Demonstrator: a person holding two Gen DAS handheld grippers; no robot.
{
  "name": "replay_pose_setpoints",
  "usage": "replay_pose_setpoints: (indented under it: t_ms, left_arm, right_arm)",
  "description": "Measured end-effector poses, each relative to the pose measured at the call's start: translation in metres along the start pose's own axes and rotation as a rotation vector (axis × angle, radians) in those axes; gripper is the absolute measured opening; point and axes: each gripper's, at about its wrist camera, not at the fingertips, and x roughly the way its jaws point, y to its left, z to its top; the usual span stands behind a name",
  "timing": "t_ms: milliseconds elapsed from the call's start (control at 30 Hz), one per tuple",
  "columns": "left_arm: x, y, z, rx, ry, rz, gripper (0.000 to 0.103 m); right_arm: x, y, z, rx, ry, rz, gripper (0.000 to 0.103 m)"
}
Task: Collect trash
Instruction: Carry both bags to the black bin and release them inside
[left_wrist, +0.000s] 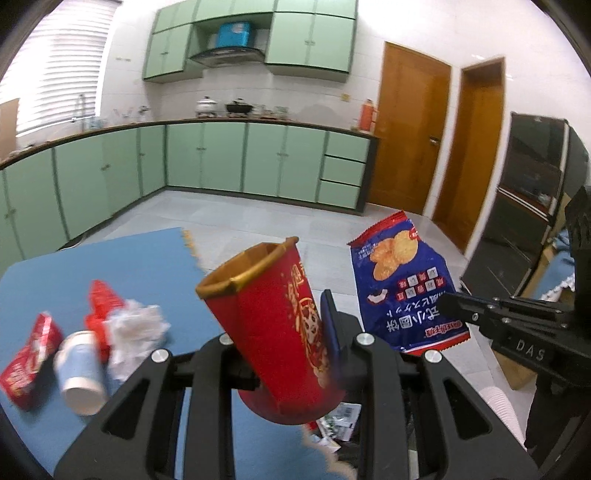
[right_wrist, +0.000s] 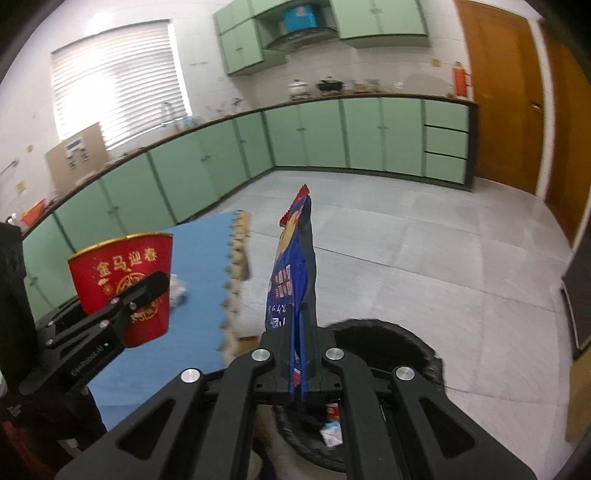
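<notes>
My left gripper (left_wrist: 291, 328) is shut on a red paper cup (left_wrist: 273, 325) with gold print, held tilted above the edge of the blue table mat (left_wrist: 140, 266). It also shows in the right wrist view (right_wrist: 125, 280). My right gripper (right_wrist: 298, 325) is shut on a blue snack bag (right_wrist: 295, 266), held upright over a black trash bin (right_wrist: 406, 343). The bag also shows in the left wrist view (left_wrist: 402, 280), with the right gripper (left_wrist: 454, 306) on it.
On the mat lie a white-and-blue paper cup (left_wrist: 79, 369), crumpled white paper (left_wrist: 136, 336), a red wrapper (left_wrist: 101, 310) and a red packet (left_wrist: 29, 354). Trash lies in the bin (right_wrist: 332, 432). Green cabinets (left_wrist: 221, 158) and wooden doors (left_wrist: 413, 129) stand behind.
</notes>
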Motion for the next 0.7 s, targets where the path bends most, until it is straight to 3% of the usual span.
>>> replay_pose_setpoints:
  t_ms: [267, 567, 600, 700]
  left_arm:
    - [0.067, -0.041, -0.012, 0.016, 0.096, -0.118, 0.025]
    - [0.137, -0.060, -0.037, 0.034, 0.219, -0.137, 0.027]
    - [0.136, -0.060, -0.040, 0.032, 0.222, -0.136, 0.030]
    - [0.139, -0.058, -0.042, 0.026, 0.230, -0.131, 0.053]
  right_arm:
    - [0.018, -0.057, -0.022, 0.084, 0.054, -0.090, 0.002]
    - [0.055, -0.097, -0.043, 0.149, 0.155, -0.137, 0.004]
    - [0.057, -0.099, -0.045, 0.147, 0.156, -0.144, 0.006]
    - [0.059, -0.103, -0.046, 0.139, 0.157, -0.164, 0.011]
